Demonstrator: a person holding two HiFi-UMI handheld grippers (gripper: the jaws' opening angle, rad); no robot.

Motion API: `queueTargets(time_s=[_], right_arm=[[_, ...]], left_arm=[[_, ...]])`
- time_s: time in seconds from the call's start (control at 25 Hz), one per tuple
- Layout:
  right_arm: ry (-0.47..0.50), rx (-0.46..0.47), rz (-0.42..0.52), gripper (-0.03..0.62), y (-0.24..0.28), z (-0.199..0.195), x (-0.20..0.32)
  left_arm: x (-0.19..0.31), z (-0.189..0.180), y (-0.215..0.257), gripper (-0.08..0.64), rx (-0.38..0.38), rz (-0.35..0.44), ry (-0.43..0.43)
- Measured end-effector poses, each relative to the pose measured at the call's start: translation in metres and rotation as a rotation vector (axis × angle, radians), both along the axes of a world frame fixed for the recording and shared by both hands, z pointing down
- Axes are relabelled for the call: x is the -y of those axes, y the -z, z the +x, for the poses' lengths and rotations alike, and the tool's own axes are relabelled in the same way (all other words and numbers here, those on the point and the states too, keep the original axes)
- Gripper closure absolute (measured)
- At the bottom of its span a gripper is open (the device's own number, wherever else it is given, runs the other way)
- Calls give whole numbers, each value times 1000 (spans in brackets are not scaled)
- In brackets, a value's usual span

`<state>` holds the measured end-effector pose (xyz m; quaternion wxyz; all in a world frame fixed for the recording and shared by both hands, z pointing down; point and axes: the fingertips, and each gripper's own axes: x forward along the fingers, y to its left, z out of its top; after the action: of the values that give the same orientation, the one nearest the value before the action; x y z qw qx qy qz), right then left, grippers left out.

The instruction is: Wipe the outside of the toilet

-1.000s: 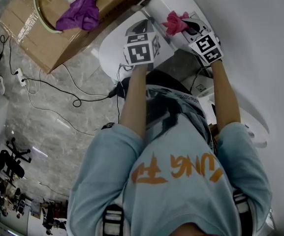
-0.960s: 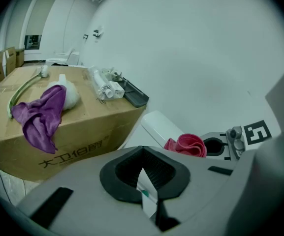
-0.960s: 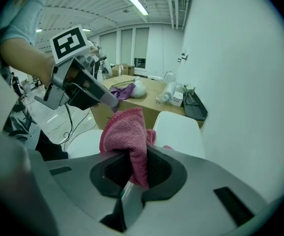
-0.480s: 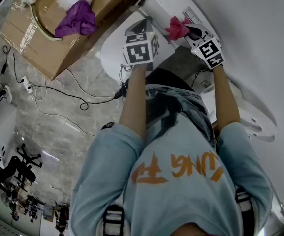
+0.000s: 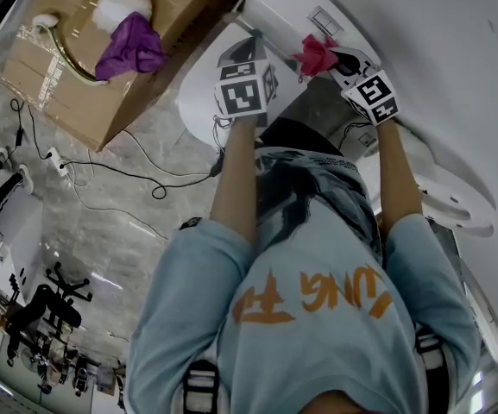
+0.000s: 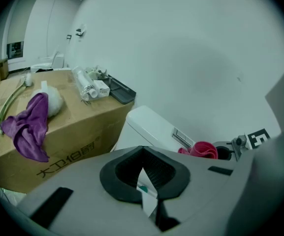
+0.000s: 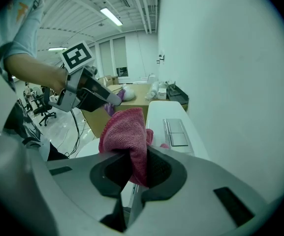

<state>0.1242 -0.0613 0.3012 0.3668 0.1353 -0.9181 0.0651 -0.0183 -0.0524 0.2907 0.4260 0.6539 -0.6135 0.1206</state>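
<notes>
The white toilet shows its tank [image 5: 276, 0] with a flush plate [image 7: 176, 131] and its shut lid [image 5: 198, 95]. My right gripper [image 5: 328, 57] is shut on a pink cloth [image 7: 126, 134], holding it at the near edge of the tank top [image 7: 161, 113]; I cannot tell whether the cloth touches it. The cloth [image 6: 201, 149] also shows in the left gripper view, beside the tank [image 6: 149, 126]. My left gripper [image 6: 142, 154] is shut with nothing in it and hovers over the lid, just left of the cloth [image 5: 315, 54].
A cardboard box [image 5: 85, 84] stands left of the toilet with a purple cloth [image 5: 133, 47], a white fluffy wad [image 5: 119, 7] and small bottles [image 6: 88, 87] on it. Cables [image 5: 102, 166] trail over the grey floor. The white wall [image 5: 456, 67] is close behind the tank.
The head view has shifted, so the box and toilet sit a little differently in frame. The right gripper with the pink cloth has edged slightly right along the tank. The left gripper stays over the lid.
</notes>
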Motion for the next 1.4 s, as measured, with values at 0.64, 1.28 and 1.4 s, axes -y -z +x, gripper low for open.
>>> queueTargets(time_s=[0.64,1.28,1.4], right_arm=[[-267,140,-86,529,7,64,-3],[-630,361,-150,529,9,116,0],[-743,394,-149,529,10,130,0]], left_arm=[[1,40,6,543,27,-13,-111],[3,65,18,543,76,-10,-229],[-2,65,23,543,99,-15,-248]])
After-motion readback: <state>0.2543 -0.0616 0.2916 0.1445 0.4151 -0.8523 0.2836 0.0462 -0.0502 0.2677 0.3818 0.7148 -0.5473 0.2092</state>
